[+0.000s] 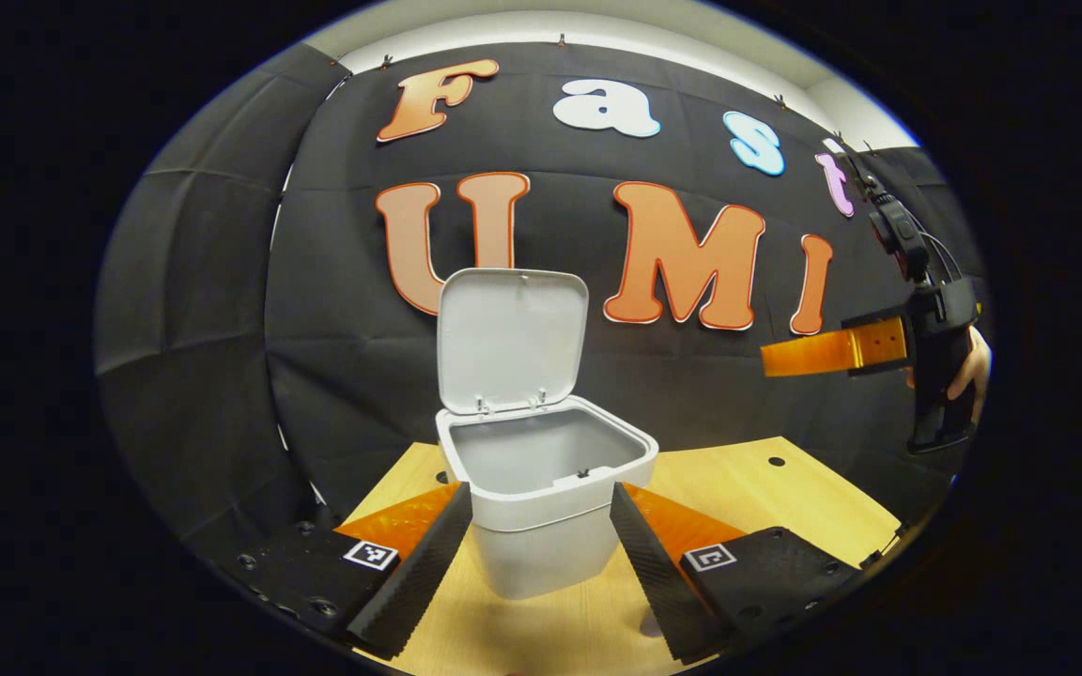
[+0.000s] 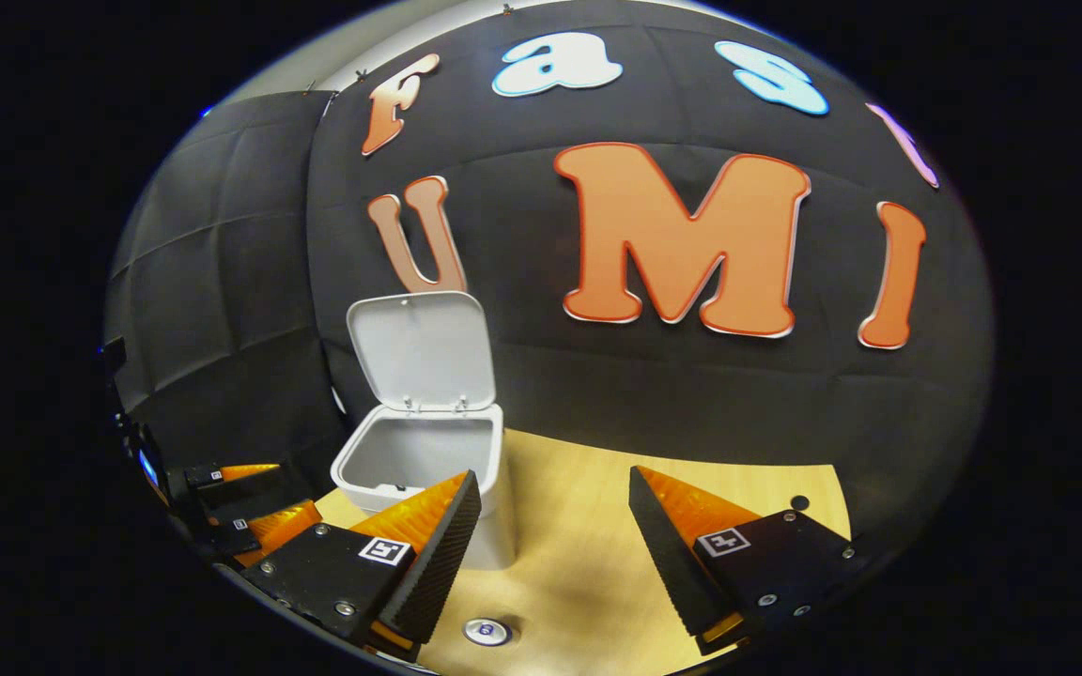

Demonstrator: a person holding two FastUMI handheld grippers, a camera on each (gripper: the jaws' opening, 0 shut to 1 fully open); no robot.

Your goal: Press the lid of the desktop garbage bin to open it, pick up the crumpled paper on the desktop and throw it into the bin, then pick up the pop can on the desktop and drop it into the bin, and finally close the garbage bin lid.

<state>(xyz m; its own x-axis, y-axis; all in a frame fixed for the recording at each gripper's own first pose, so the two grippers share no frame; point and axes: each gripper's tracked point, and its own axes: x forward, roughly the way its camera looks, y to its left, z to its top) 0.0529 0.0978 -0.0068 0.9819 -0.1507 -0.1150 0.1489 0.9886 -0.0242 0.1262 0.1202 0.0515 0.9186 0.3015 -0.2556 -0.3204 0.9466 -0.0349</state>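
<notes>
A: Left gripper (image 1: pixel 541 545) is sitting wide open and empty, fingers flanking the small grey plastic bin (image 1: pixel 546 498) dead ahead on the light wooden desktop (image 1: pixel 785 498).

B: Lid (image 1: pixel 511 340)?

A: Standing upright, hinge at the back. Right gripper (image 2: pixel 555 545) is also hanging open, bin front-left of it.

B: Can?

A: Silver top (image 2: pixel 487 631) is showing just below the right fingers, so right looks nearer. Paper: can't tell.

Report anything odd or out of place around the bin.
Nothing stands out. The bin stands upright on the table, lid raised upright, no spill or damage. Both grippers are open and empty.
</notes>
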